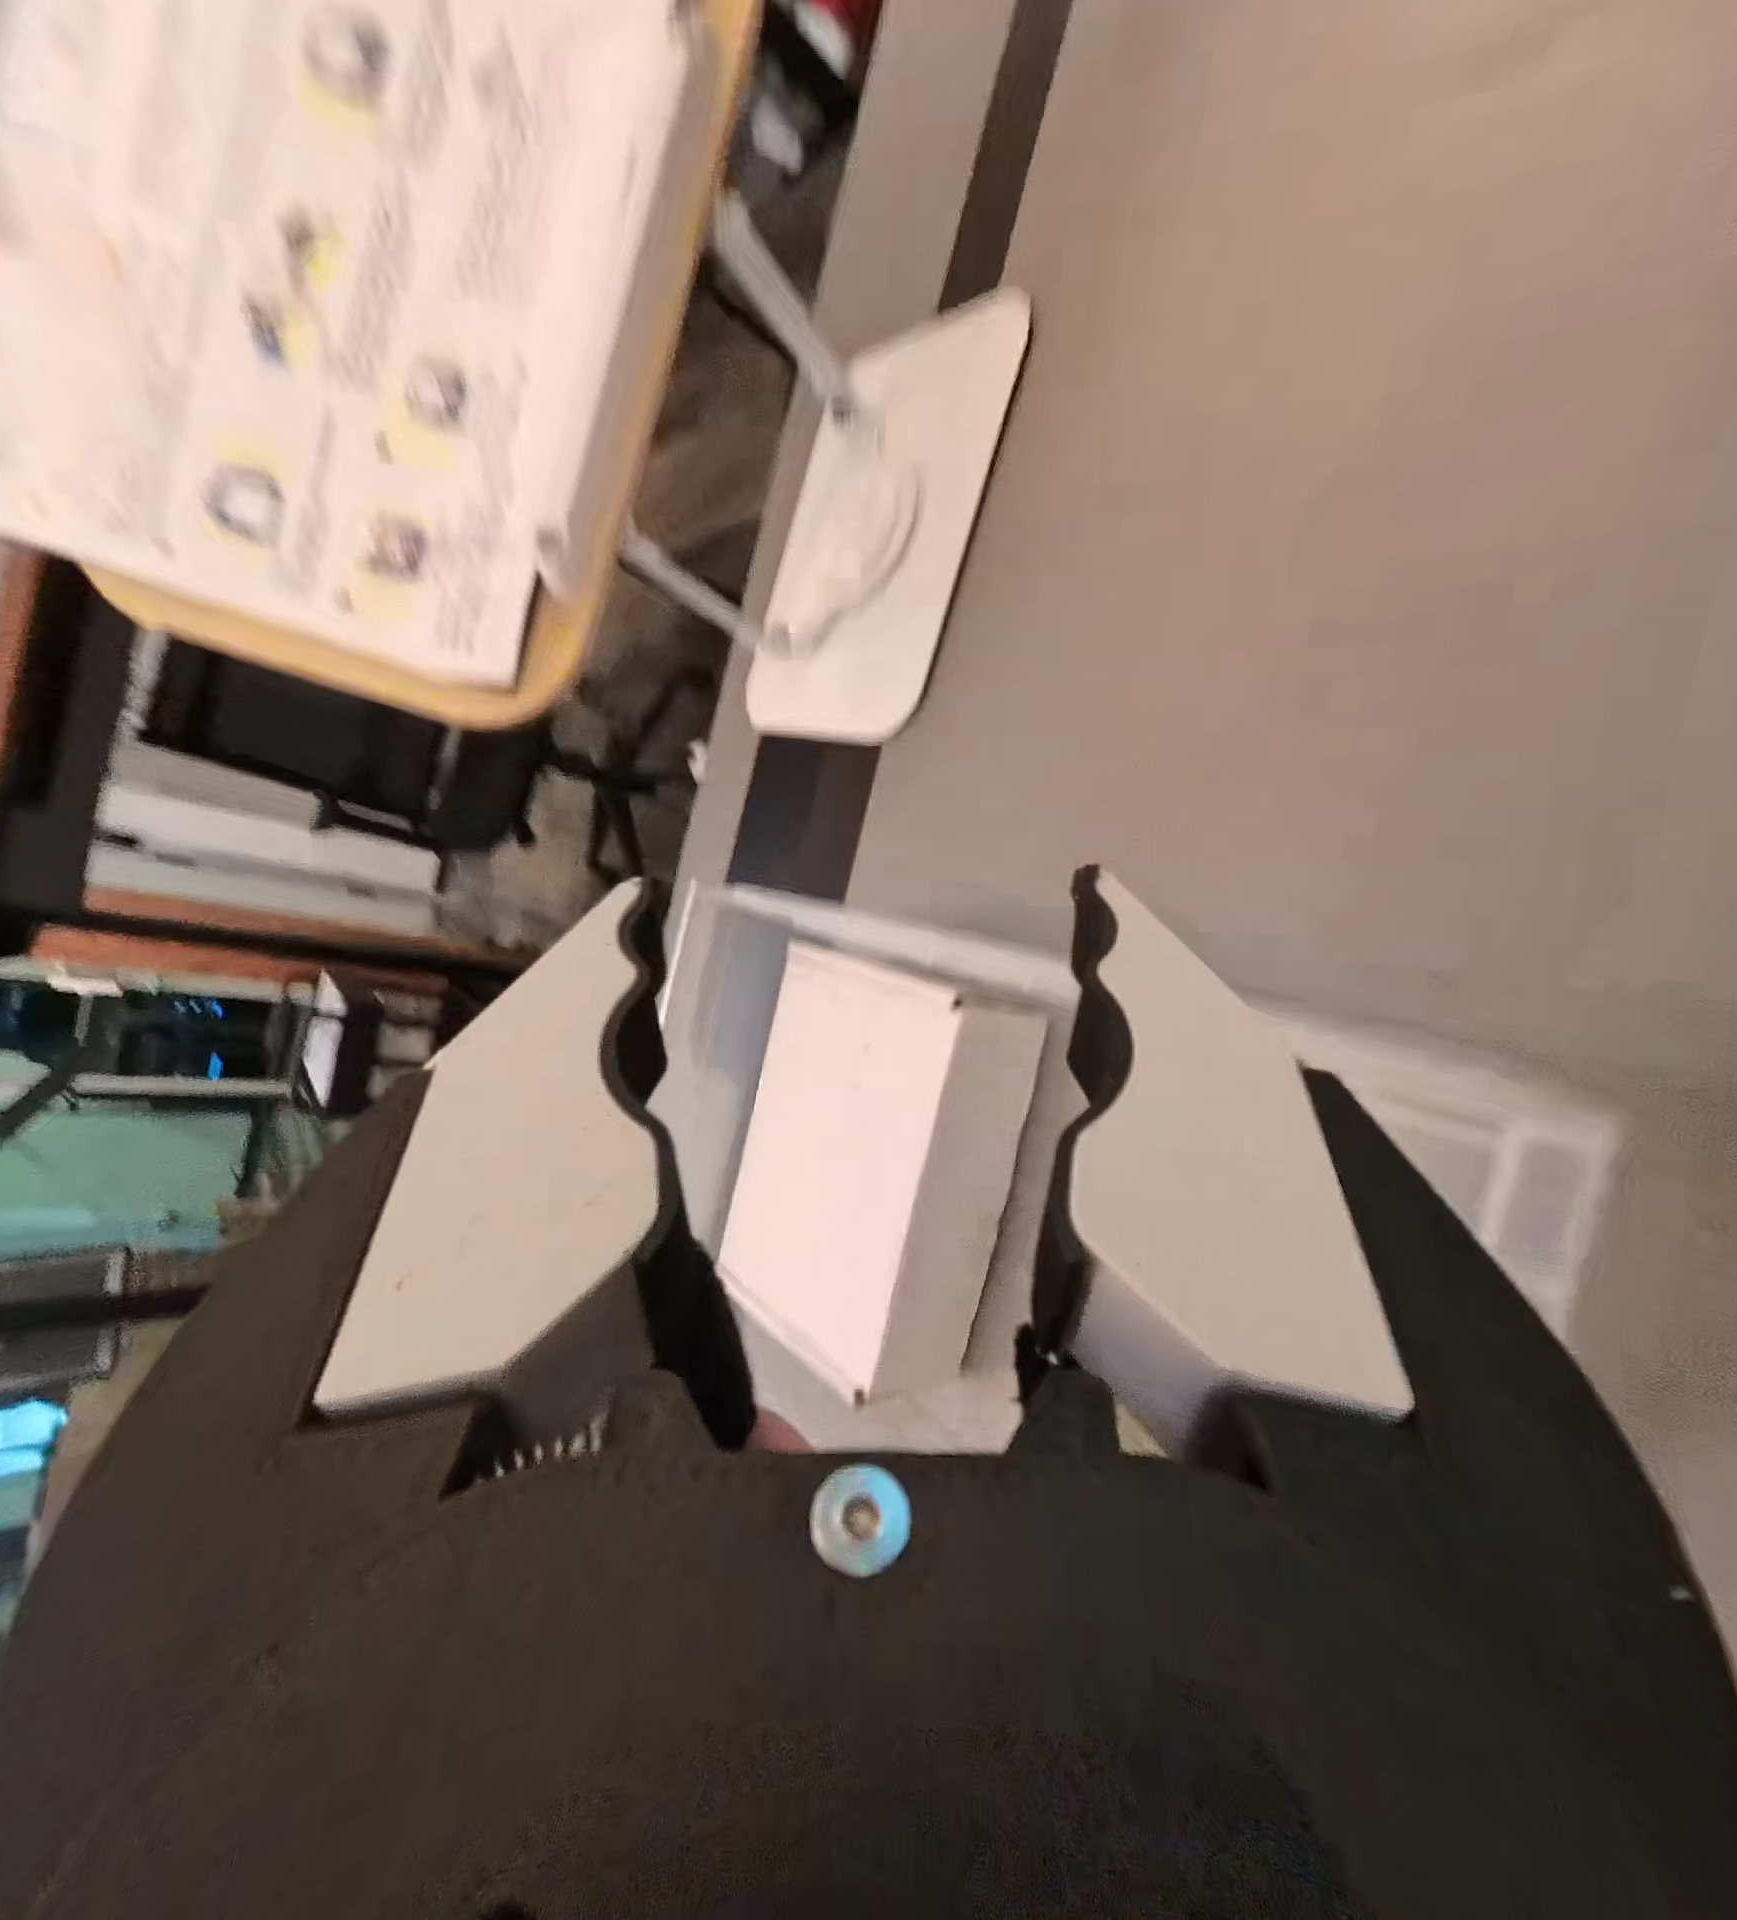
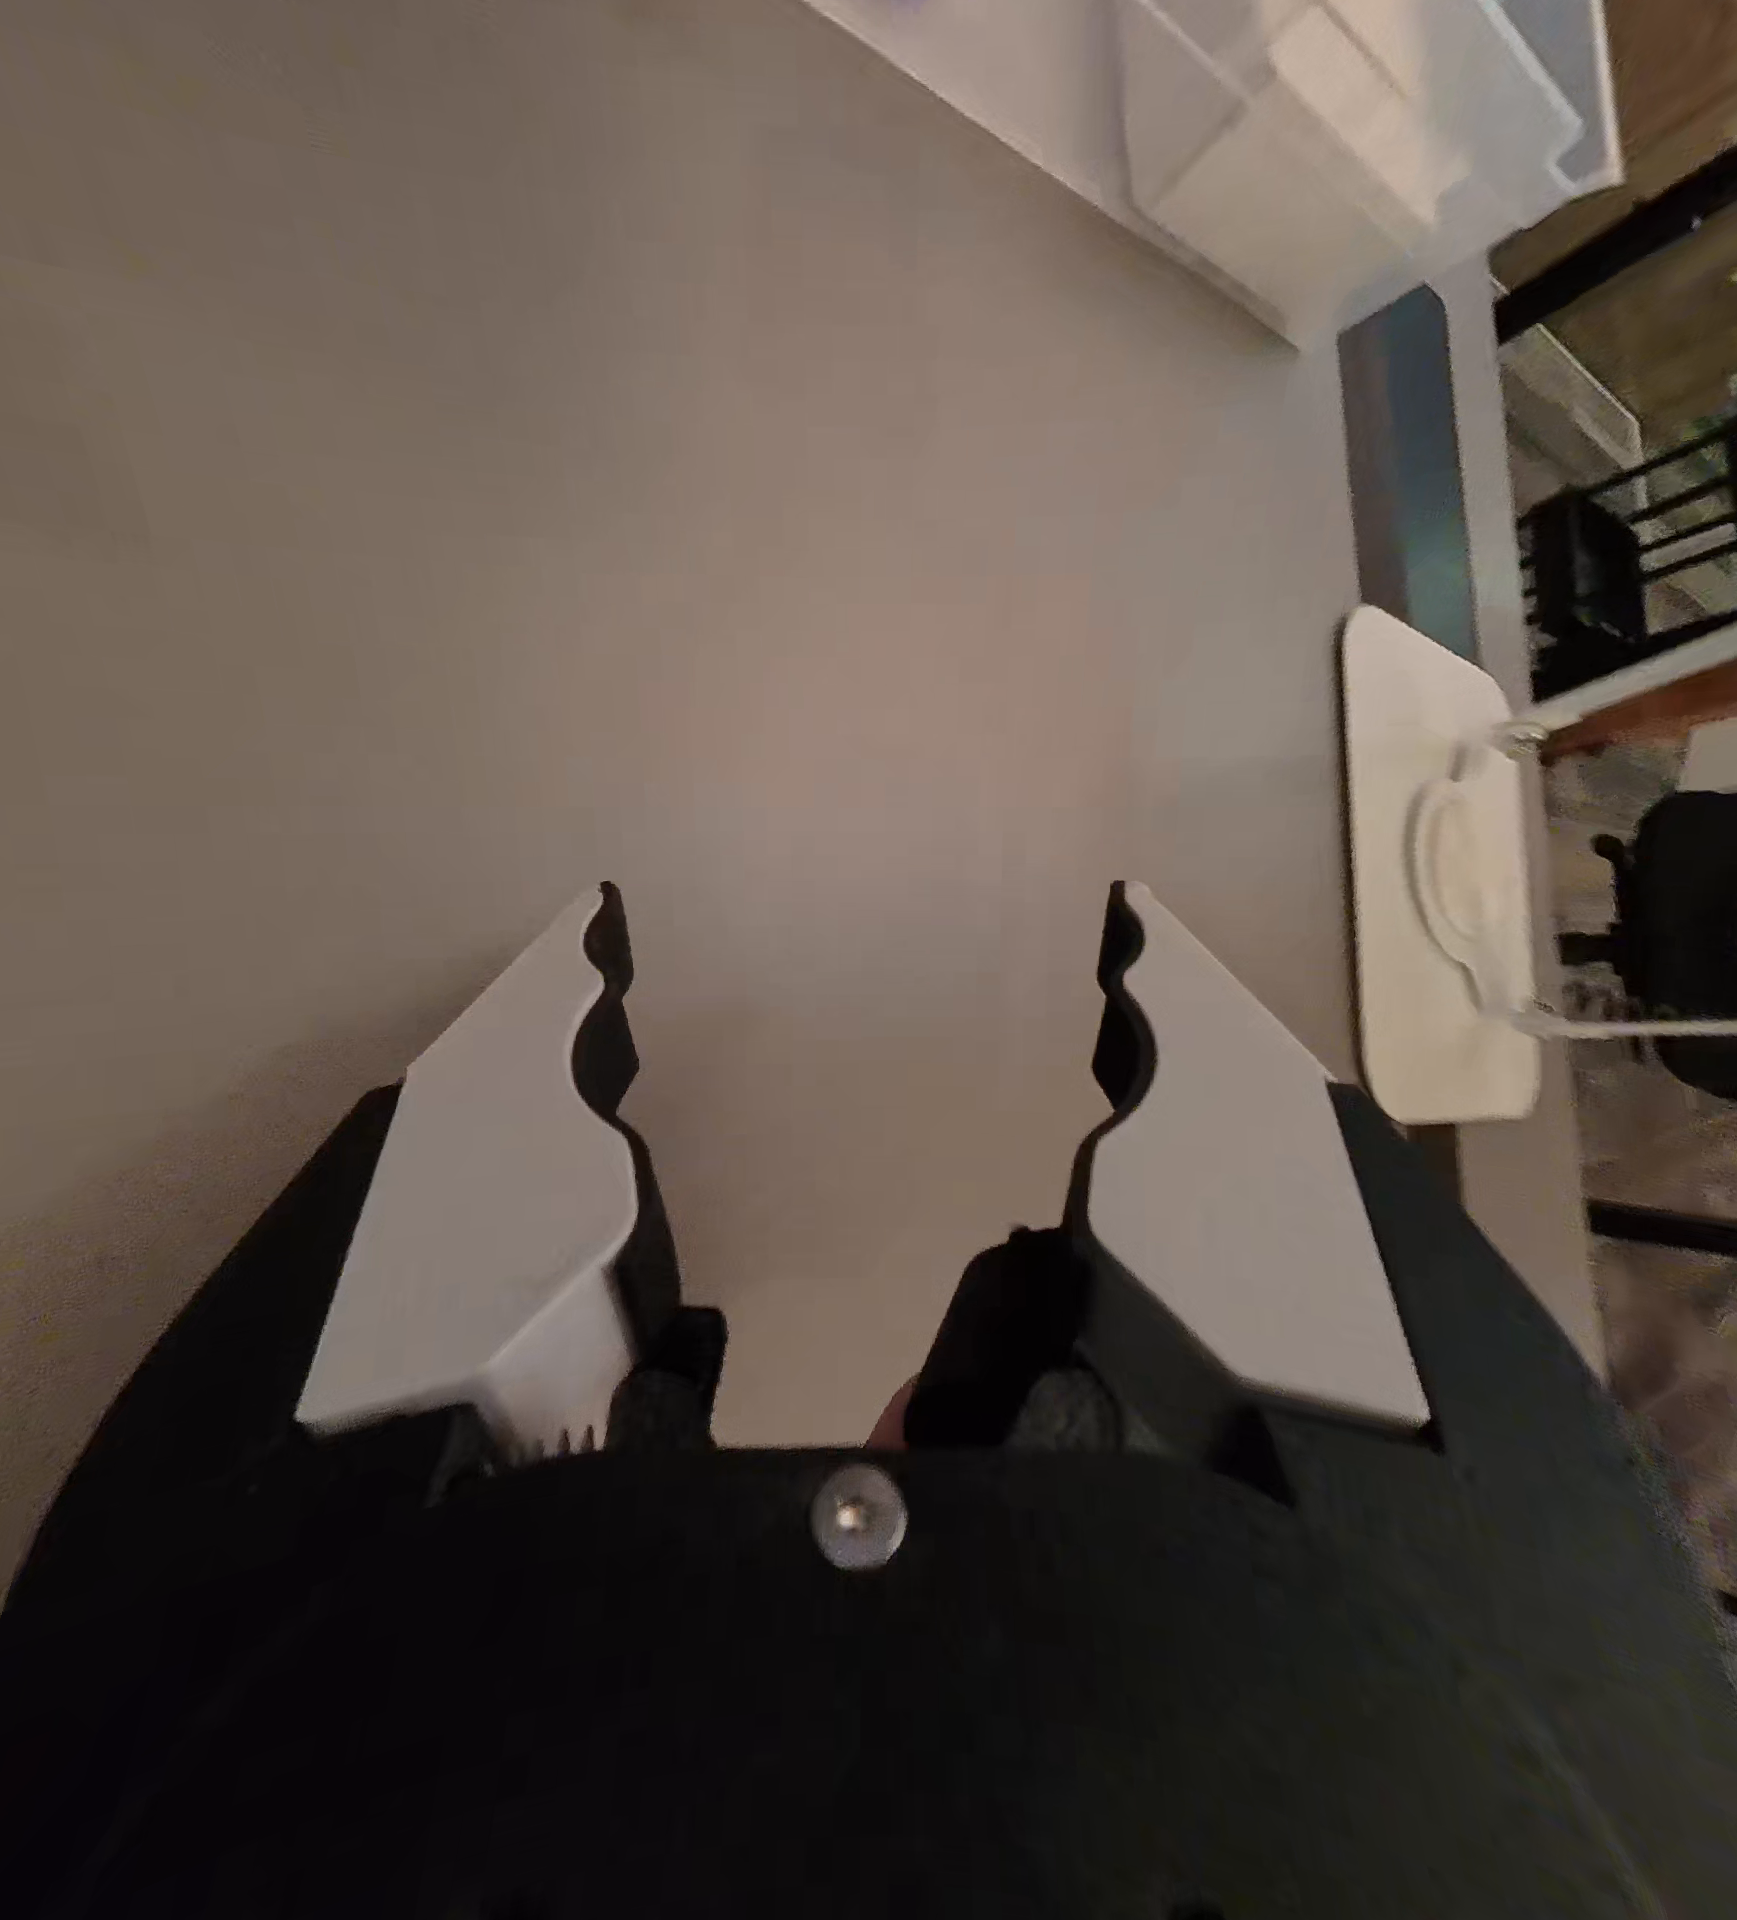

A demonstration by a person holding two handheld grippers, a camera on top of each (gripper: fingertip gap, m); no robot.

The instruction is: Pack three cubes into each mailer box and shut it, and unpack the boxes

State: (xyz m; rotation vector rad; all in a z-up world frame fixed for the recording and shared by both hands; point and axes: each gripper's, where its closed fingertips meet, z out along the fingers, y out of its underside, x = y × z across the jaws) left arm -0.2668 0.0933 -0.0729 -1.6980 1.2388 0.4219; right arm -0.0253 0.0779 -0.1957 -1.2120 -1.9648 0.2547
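plainly, the left gripper (image 1: 869, 894), spread, straddles a white mailer box (image 1: 843, 1174) without pinching it, the right gripper (image 2: 859, 894) gapes over bare table (image 2: 635, 468); closing askew could tip it.

Both grippers' jaws spread apart

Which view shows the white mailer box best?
The left wrist view: the mailer box lies closed between the open fingers of the left claw. The right wrist view shows only bare table ahead of its claw, no closed box.
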